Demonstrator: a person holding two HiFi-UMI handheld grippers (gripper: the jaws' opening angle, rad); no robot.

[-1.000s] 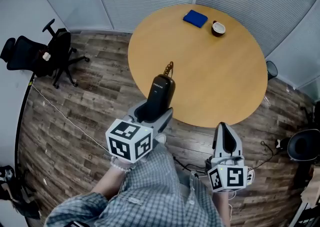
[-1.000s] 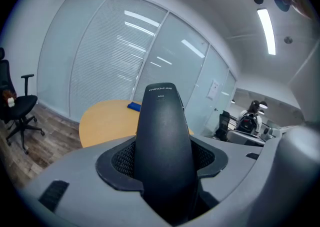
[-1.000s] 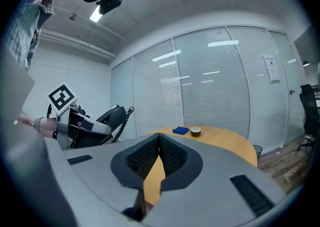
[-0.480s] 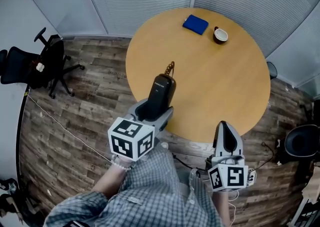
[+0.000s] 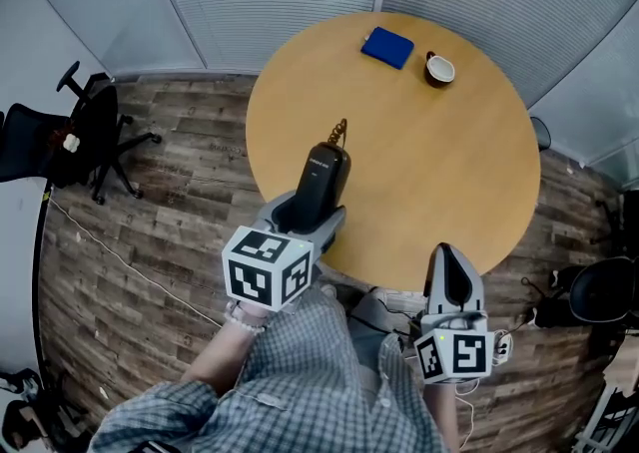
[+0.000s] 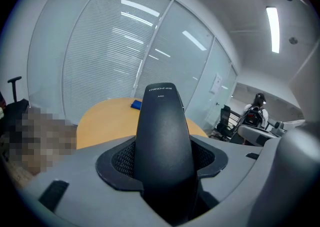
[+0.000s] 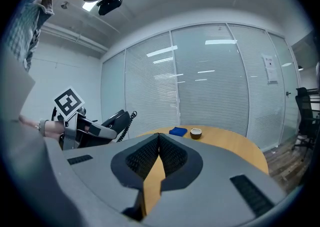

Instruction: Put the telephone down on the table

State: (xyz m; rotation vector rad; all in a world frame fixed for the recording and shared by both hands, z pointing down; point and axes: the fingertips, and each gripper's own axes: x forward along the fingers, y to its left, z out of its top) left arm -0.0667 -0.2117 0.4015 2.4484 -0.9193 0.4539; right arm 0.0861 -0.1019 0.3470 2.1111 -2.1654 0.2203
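A black telephone handset (image 5: 323,178) sits between the jaws of my left gripper (image 5: 316,216), which is shut on its lower half. The handset's top end hangs over the near left part of the round wooden table (image 5: 449,172), and its coiled cord (image 5: 338,131) trails over the tabletop. The left gripper view shows the handset (image 6: 162,141) upright between the dark pads (image 6: 122,158), with the table (image 6: 105,121) beyond it. My right gripper (image 5: 446,255) hovers just short of the table's near edge. Its jaws meet at the tips and hold nothing (image 7: 159,138).
At the table's far side lie a blue flat object (image 5: 388,46) and a small bowl (image 5: 438,69). A black office chair (image 5: 75,132) stands on the wood floor to the left. Glass walls with blinds close the room behind the table. Cables lie on the floor at lower right.
Both grippers have come nearer to the table, so the handset now hangs further over its near edge. The left gripper's hold on the handset is unchanged, and the right jaws stay together.
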